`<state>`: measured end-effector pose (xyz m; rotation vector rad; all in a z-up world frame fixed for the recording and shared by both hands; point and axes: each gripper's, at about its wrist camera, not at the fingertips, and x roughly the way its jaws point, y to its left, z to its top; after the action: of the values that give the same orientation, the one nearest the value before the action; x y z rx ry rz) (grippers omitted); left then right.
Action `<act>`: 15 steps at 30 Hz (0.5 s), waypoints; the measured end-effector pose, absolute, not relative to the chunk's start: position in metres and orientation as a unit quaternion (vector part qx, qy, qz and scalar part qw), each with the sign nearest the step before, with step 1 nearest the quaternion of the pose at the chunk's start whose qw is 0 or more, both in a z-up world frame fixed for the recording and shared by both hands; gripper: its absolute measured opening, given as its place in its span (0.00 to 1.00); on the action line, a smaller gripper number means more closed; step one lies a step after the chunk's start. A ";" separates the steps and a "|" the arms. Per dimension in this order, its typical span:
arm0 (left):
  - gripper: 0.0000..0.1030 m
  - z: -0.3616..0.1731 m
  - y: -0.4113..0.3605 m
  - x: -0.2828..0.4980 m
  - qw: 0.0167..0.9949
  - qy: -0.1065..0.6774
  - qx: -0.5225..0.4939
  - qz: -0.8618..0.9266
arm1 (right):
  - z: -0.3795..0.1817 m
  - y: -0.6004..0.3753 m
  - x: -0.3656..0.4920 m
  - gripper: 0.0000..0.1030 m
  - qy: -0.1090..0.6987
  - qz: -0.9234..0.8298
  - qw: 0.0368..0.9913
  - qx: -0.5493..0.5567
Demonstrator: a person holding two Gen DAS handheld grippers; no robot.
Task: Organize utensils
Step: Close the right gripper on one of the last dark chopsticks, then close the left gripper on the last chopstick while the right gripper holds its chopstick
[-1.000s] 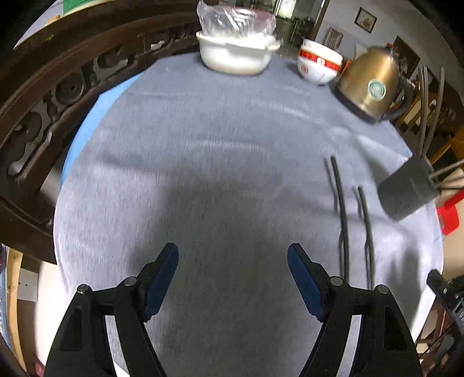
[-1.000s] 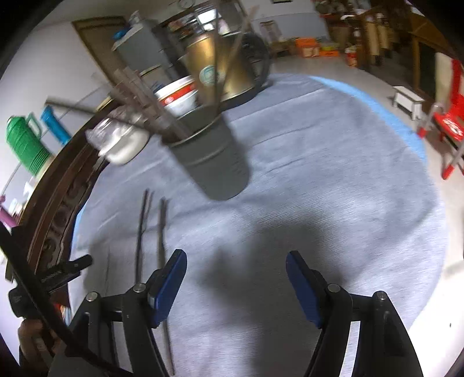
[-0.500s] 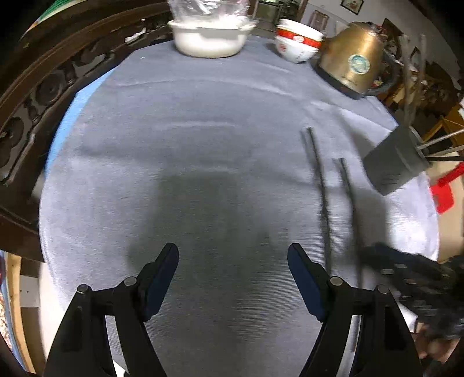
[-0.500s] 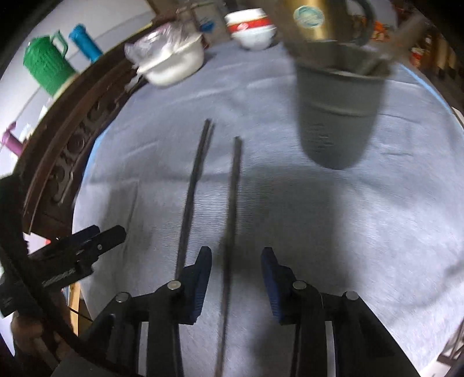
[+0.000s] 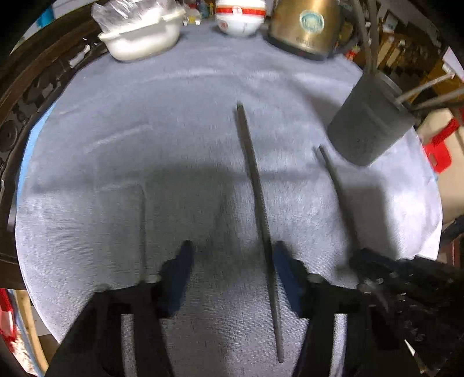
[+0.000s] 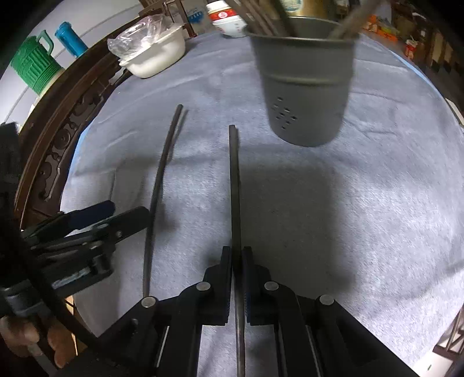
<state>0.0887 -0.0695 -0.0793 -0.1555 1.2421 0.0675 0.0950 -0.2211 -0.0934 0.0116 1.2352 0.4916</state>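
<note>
Two dark chopsticks lie side by side on the grey-blue tablecloth (image 5: 130,150). My right gripper (image 6: 237,253) is shut on the near part of the right chopstick (image 6: 234,179), which still rests on the cloth. The left chopstick (image 5: 253,179) runs between the jaws of my left gripper (image 5: 232,262), close to the right pad; the jaws are closing and neither pad presses on it. A grey perforated holder (image 6: 304,87) with several chopsticks stands just beyond. In the right wrist view, the left gripper (image 6: 130,211) shows beside the left chopstick (image 6: 162,168).
At the table's far side stand a white dish under plastic wrap (image 5: 139,34), a red-and-white bowl (image 5: 239,17) and a brass kettle (image 5: 304,26). Carved dark wood (image 5: 26,95) curves along the left edge. A green jug (image 6: 32,63) sits beyond it.
Both grippers have come down over the chopsticks. The right one closed from wide open onto the right chopstick. The left one slid right, its jaws narrowed, and the left chopstick now lies between them.
</note>
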 end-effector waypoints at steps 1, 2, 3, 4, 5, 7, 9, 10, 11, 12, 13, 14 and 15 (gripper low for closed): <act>0.33 -0.079 -0.070 0.086 0.815 0.575 -0.057 0.038 | -0.094 -0.222 0.095 0.07 0.573 0.229 0.787 0.008; 0.19 -0.079 -0.070 0.085 0.814 0.578 -0.046 0.041 | -0.094 -0.224 0.095 0.07 0.574 0.230 0.786 0.010; 0.09 -0.079 -0.067 0.085 0.811 0.582 -0.047 0.040 | -0.094 -0.225 0.094 0.07 0.574 0.231 0.785 0.012; 0.07 -0.078 -0.064 0.084 0.808 0.585 -0.053 0.037 | -0.094 -0.225 0.094 0.07 0.574 0.233 0.785 0.014; 0.07 -0.077 -0.058 0.082 0.804 0.590 -0.062 0.030 | -0.095 -0.222 0.094 0.07 0.575 0.235 0.784 0.015; 0.06 -0.076 -0.048 0.074 0.802 0.593 -0.070 0.035 | -0.095 -0.222 0.093 0.07 0.577 0.242 0.779 0.026; 0.06 -0.075 -0.040 0.060 0.799 0.596 -0.074 0.035 | -0.096 -0.219 0.091 0.07 0.578 0.249 0.776 0.029; 0.06 -0.074 -0.037 0.055 0.798 0.597 -0.076 0.035 | -0.097 -0.217 0.089 0.07 0.580 0.252 0.774 0.030; 0.06 -0.073 -0.035 0.050 0.797 0.598 -0.080 0.034 | -0.097 -0.217 0.089 0.07 0.581 0.255 0.772 0.032; 0.06 -0.073 -0.031 0.045 0.793 0.602 -0.090 0.030 | -0.098 -0.216 0.088 0.08 0.582 0.257 0.771 0.034; 0.06 -0.072 -0.030 0.042 0.790 0.605 -0.093 0.027 | -0.098 -0.215 0.088 0.09 0.583 0.257 0.770 0.039; 0.06 -0.071 -0.029 0.040 0.784 0.613 -0.098 0.025 | -0.099 -0.213 0.088 0.09 0.585 0.257 0.769 0.040; 0.07 -0.071 -0.027 0.039 0.778 0.619 -0.108 0.021 | -0.099 -0.212 0.088 0.09 0.588 0.257 0.766 0.039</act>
<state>0.0392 -0.0266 -0.0706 -0.2330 1.3381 0.0451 0.0884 -0.2124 -0.0993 0.0845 1.2763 0.5583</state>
